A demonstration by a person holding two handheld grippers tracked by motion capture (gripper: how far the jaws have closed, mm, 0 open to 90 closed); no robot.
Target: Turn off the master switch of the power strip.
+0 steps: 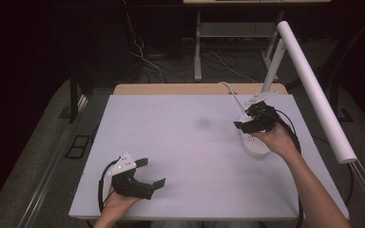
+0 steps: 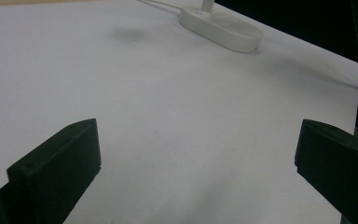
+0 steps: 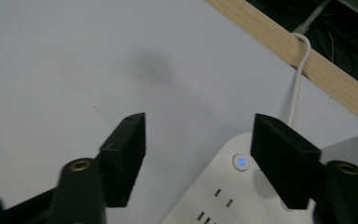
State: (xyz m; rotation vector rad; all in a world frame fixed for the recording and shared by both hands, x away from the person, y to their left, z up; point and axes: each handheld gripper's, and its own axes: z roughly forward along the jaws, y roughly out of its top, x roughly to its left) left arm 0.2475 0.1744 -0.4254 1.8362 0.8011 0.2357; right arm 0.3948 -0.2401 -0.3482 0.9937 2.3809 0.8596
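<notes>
Right gripper (image 1: 248, 122) hovers over lamp base (image 1: 256, 145), jaws apart, empty — near its lit power button (image 3: 241, 162). Left gripper (image 1: 153, 172) wide, idle. Lamp looks untouched — work likely barely begun.

Lab-style recording setup, dark room. White-topped table (image 1: 180, 142) with wooden edge, white desk lamp (image 1: 309, 80) standing on oval base (image 2: 221, 28) with lit blue button (image 3: 241, 162). Loose cables (image 1: 142, 57) on carpeted floor (image 1: 38, 137), metal desk legs (image 1: 197, 47) behind, black curtain-like surround.
</notes>
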